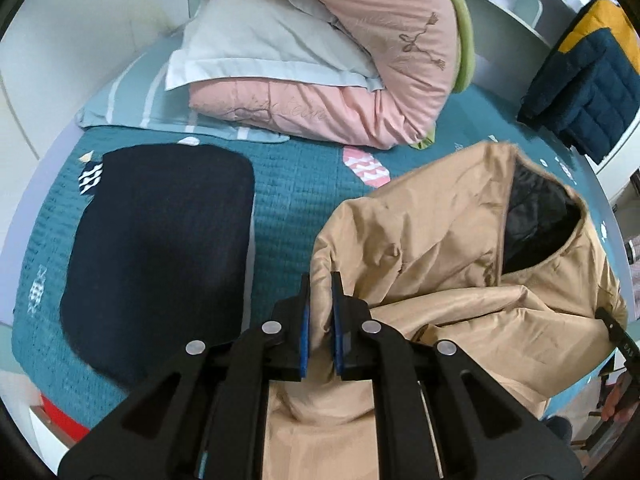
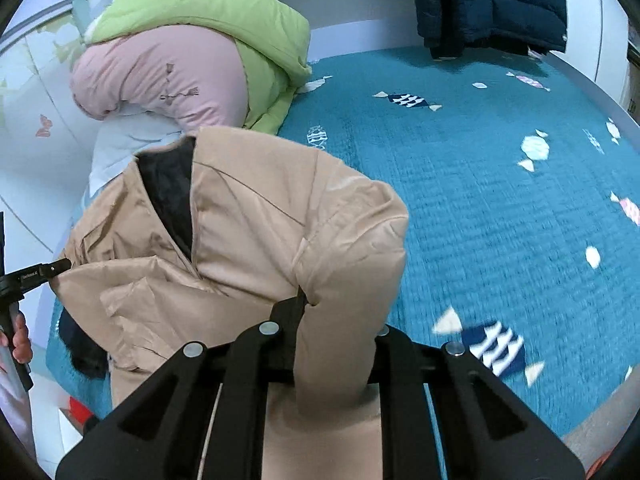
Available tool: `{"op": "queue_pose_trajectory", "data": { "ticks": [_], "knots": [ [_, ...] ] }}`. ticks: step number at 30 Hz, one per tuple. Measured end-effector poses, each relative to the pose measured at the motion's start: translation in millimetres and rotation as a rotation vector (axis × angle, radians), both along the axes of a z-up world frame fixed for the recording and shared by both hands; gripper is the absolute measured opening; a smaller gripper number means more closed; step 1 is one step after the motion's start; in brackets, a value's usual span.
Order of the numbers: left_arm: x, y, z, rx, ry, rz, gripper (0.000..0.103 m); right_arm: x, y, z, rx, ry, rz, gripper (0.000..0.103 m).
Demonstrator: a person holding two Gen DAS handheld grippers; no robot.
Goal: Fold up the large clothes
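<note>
Tan jacket [image 1: 440,248] hangs lengthwise from both jaws, collar pointing away.

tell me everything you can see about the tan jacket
The tan jacket looks like smooth, slightly shiny padded fabric, creased all over, with a dark quilted lining showing at the open neck. It is bunched rather than flat, lifted partly off the teal bedspread. The left gripper is shut on a fold at one side, and the right gripper is shut on a padded fold at the other. In the left wrist view it lies beside a folded dark garment.
</note>
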State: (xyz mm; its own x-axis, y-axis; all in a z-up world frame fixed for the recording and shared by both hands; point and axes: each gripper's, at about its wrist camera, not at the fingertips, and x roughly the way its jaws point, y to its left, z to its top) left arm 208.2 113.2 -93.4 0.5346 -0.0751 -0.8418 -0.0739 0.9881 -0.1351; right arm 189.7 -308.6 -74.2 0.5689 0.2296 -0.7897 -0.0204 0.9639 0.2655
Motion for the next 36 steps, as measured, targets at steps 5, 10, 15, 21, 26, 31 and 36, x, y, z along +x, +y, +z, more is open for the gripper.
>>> {"op": "queue_pose_trajectory", "data": {
  "ticks": [5, 10, 15, 21, 26, 31, 36],
  "knots": [
    [-61, 2, 1, -0.015, -0.025, 0.001, 0.008, -44, -1, -4, -0.037, -0.025, 0.019, 0.012],
    [-111, 2, -9, -0.018, -0.028, -0.004, 0.008, -81, -9, -22, 0.004, -0.022, -0.014, 0.013],
    [-149, 3, -33, -0.018, 0.026, 0.002, 0.008, -112, -5, -36, -0.002, 0.010, -0.026, 0.015],
    [-180, 13, -77, -0.025, 0.158, 0.036, 0.008, -146, -1, -48, 0.012, 0.074, -0.018, 0.021],
    [-196, 26, -102, -0.020, 0.228, 0.081, 0.008, -169, 3, -56, 0.018, 0.162, 0.002, 0.030],
    [-202, 36, -107, -0.030, 0.273, 0.089, 0.009, -193, -7, -52, -0.047, 0.228, -0.026, 0.054],
    [-211, 52, -92, -0.059, 0.266, 0.112, 0.016, -214, -40, -39, 0.009, 0.226, -0.143, 0.059]
  ]
}}
